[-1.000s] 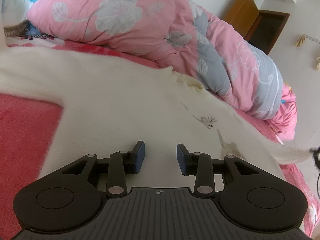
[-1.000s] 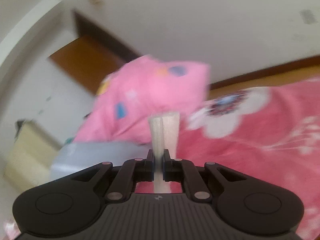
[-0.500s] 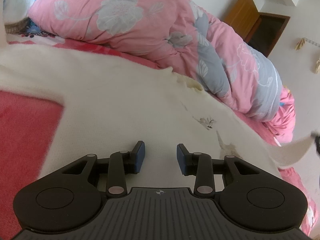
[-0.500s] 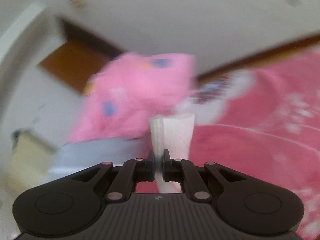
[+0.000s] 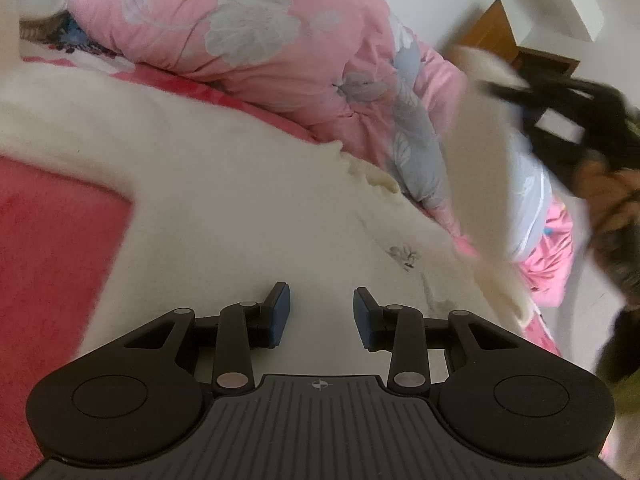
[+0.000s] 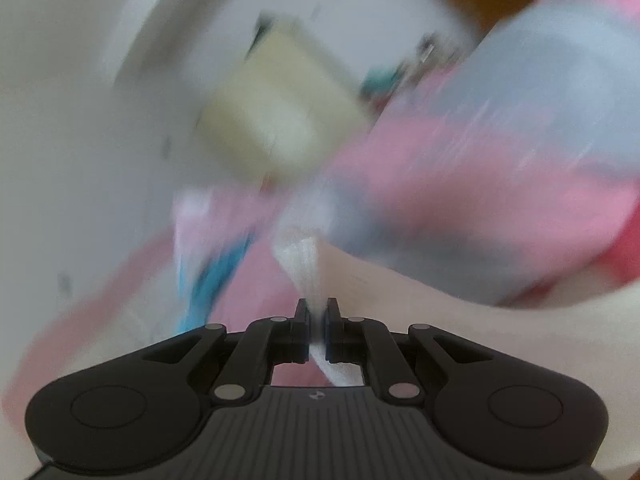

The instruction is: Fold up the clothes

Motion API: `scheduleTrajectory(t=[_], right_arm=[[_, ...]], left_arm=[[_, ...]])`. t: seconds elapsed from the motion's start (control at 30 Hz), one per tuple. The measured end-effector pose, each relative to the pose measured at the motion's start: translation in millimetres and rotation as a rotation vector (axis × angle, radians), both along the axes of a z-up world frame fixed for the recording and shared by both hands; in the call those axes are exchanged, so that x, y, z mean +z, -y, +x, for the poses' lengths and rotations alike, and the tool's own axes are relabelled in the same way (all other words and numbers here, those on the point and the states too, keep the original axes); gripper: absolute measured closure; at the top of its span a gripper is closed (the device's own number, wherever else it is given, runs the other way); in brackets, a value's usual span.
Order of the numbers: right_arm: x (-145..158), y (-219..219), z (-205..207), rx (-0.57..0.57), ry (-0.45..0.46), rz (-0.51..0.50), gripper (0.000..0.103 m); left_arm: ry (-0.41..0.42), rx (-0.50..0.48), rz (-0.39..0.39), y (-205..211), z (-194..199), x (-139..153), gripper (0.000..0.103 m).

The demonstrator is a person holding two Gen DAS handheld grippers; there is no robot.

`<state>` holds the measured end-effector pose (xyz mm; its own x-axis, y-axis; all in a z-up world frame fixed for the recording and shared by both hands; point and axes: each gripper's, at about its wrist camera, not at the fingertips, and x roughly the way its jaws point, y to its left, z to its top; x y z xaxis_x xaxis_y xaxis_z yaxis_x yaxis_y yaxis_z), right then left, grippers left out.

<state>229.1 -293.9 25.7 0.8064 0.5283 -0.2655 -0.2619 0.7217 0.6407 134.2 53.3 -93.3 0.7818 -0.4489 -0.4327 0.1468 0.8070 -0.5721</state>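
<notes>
Left wrist view: the white sweater (image 5: 240, 208) lies spread on the red bedsheet (image 5: 52, 248), and the left gripper (image 5: 322, 316) hovers low over it with its fingers spread and empty. A second ago only a corner of white cloth showed at the right edge; now the right gripper (image 5: 560, 120) has swung up into view over the pink quilt (image 5: 280, 52), lifting a sweater edge (image 5: 480, 152). In the right wrist view, the right gripper (image 6: 318, 328) pinches that edge (image 6: 304, 264), and the background is far more blurred than before. I judge a fold is being carried across the sweater. No readable brand, label or writing shows; the small grey marks on the sweater are not legible.
</notes>
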Motion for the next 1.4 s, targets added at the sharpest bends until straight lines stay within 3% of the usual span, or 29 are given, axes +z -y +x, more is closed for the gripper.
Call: scheduleTrajectory(t=[0.17,0.27,0.37,0.47,0.53,0.63,0.73,0.97,1.03,1.2,1.3,1.4], right_arm=[[-64,-114,20,0.174,-0.149,-0.162,0.097],[-81,-145,19,0.228,-0.176,-0.246,0.097],[-86,-176,14,0.290,-0.186,-0.400,0.096],[-91,-191,7,0.354,-0.230,-0.508,0.084],[-88,-188,1,0.378,-0.242,-0.500,0.061],[-74,-166,-13,0.376,-0.199,-0.437,0.059],[-56,-116,-35,0.305,-0.168,-0.340,0.053],[-51,56,-93,-0.097,-0.239,-0.090,0.052],[-56,104,-108,-0.224,-0.268,-0.059,0.054],[-66,152,-119,-0.308,-0.295,-0.239,0.055],[-72,142,-109,-0.232,-0.272,-0.429,0.055],[-79,125,-101,-0.139,-0.243,-0.501,0.055]], left_arm=[[-0.001,-0.003,-0.018,-3,0,1,0.068],[-0.002,-0.004,-0.026,-4,1,1,0.068],[-0.002,-0.005,-0.034,-5,2,1,0.068],[-0.003,-0.006,-0.039,-6,2,1,0.068],[-0.003,-0.005,-0.039,-6,3,1,0.068],[-0.007,-0.005,-0.035,-5,4,2,0.068],[-0.017,-0.004,-0.031,-5,5,3,0.068],[-0.112,0.008,-0.032,-6,17,21,0.066],[-0.136,0.016,-0.006,-4,27,28,0.066],[-0.160,0.057,0.046,-1,52,36,0.066],[-0.199,0.095,0.071,2,68,31,0.066],[-0.198,0.114,0.106,9,76,28,0.066]])
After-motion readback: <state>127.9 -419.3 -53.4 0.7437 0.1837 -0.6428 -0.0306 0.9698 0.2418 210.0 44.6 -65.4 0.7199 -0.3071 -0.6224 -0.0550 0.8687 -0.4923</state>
